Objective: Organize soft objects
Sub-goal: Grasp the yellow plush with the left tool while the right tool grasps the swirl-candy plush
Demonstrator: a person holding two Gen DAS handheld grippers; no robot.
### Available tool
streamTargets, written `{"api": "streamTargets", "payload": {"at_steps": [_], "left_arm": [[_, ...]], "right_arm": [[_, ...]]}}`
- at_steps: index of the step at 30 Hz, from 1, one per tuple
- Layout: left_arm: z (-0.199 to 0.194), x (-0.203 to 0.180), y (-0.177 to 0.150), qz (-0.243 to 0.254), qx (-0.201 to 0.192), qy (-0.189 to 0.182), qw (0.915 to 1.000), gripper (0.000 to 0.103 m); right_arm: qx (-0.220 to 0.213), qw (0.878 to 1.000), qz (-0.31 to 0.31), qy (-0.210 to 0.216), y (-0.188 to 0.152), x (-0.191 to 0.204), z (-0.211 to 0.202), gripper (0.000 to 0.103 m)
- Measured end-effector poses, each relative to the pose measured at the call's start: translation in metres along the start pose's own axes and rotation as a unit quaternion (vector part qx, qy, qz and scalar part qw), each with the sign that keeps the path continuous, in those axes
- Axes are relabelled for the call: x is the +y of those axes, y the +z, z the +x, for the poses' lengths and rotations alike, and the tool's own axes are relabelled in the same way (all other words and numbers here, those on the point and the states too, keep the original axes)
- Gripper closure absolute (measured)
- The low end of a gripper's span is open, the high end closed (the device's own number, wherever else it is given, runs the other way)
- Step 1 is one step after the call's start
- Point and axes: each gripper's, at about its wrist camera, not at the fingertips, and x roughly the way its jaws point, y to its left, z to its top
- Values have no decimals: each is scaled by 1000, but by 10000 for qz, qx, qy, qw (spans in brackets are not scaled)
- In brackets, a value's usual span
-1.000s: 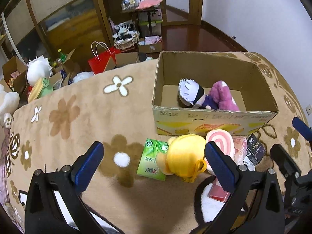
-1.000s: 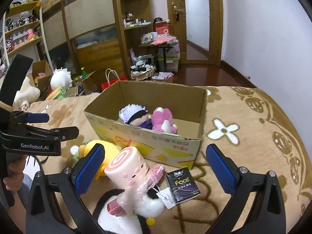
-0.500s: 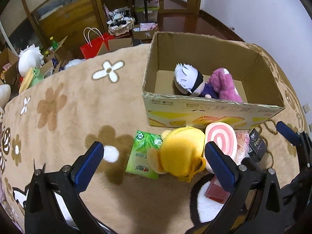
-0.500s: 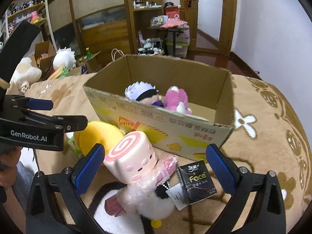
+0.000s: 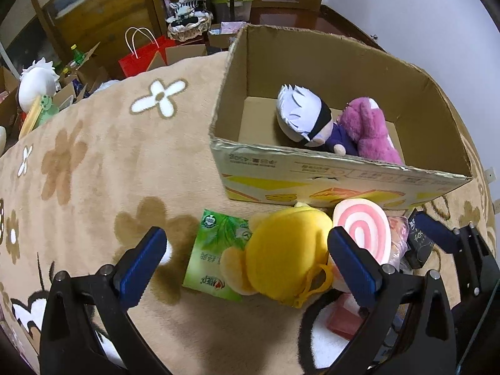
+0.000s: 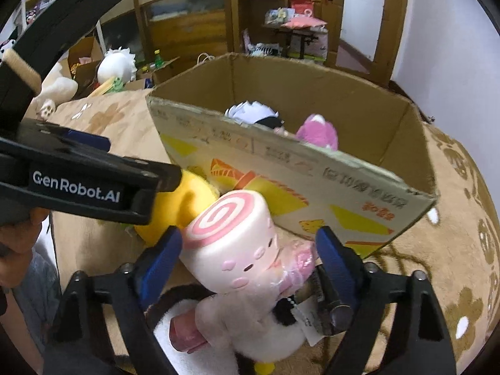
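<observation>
Seen from the left wrist, the left tongs (image 5: pixel 245 250) stand wide and released, gripping nothing. The yellow plush (image 5: pixel 281 253) lies on the flowered blanket (image 5: pixel 93 162) between the two blue pads; the right-side pad (image 5: pixel 353 265) is just beside the plush's edge, though I cannot tell if it touches, and the other pad is well clear over bare blanket. A green tissue pack (image 5: pixel 215 256) lies partly under the plush. The tongs point steeply down. Just beyond stands the cardboard box (image 5: pixel 312 184), its near wall close behind the toys, with a white-haired doll (image 5: pixel 303 115) and a purple plush (image 5: pixel 368 131) inside. To the left the blanket is open. The right tongs (image 5: pixel 450 243) show at the right edge.

Seen from the right wrist, the right tongs are closing around the pink swirl plush (image 6: pixel 231 243), which sits between the pads; the left-side pad (image 6: pixel 159 262) is at its side, the other pad a little apart from it, so it is not yet clenched. The plush lies tilted on the blanket just before the box's near wall. The tongs slant downward. The left tongs' black body (image 6: pixel 78 181) crosses close on the left, a hand (image 6: pixel 18 240) beneath it, leaving little room there.
</observation>
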Motion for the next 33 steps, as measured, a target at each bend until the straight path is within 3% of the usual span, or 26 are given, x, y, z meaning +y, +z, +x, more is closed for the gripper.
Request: {"api": "streamTargets", "payload": {"at_steps": [2,8,13,16,23,29,33], "left_arm": [[4,-2,1,42,45,-4,10000,2],[19,-6,-1,113,273,-57,9995,14],[25,-6,-1,113,344,-198,9991,31],[25,-6,0,47,396,-424,9983,43],[17,-8,-5,94,301,-469,9984,57],[3,-15,-11,333,125,-479,9982,67],[-1,-14,-14,246,202,-442,9985,71]], "right_arm": [[74,9999,41,133,-1,0,4,21],[224,9992,147,308,0,-1,16,21],[273,9991,111,318,0,1,22,22],[319,9985,143,412,1,1,24,31],[343,9984,127,438,-1,4,23,53],[363,9977,288,490,-3,-4,14,66],[390,9967,495,511,-4,-11,8,69]]}}
